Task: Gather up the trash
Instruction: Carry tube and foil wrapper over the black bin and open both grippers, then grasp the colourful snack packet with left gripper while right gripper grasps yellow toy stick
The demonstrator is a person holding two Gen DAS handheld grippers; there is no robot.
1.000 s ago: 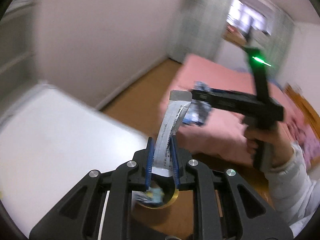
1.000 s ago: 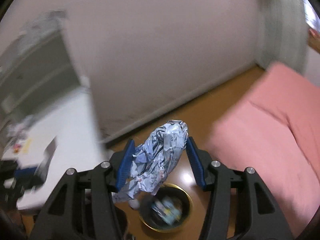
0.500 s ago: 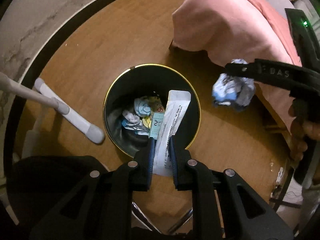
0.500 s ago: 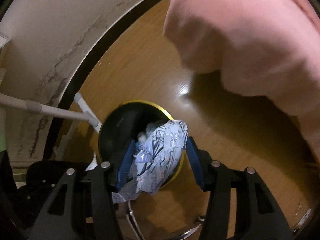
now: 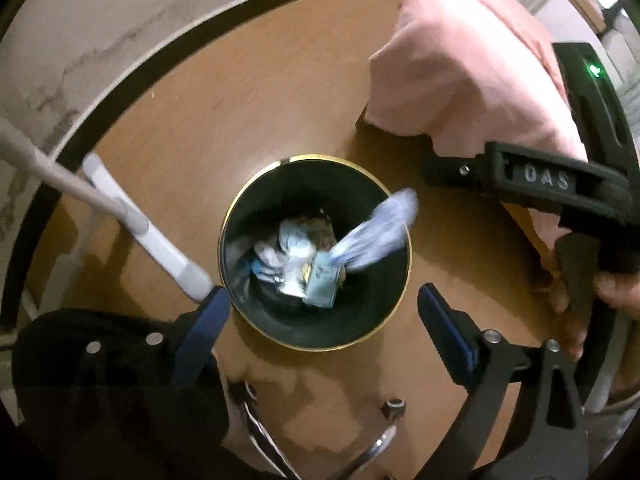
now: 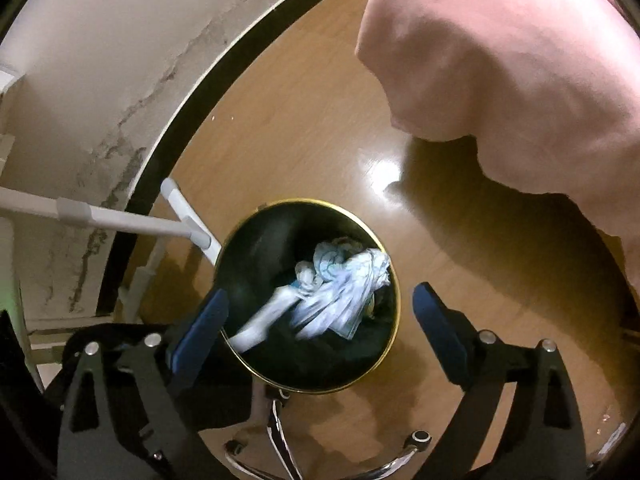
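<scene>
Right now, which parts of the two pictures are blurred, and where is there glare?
Left wrist view: the crumpled wrapper is streaked by motion blur above the bin; the wall edges curve from fisheye distortion. Right wrist view: the falling trash is smeared, and a bright glare spot lies on the wooden floor.
</scene>
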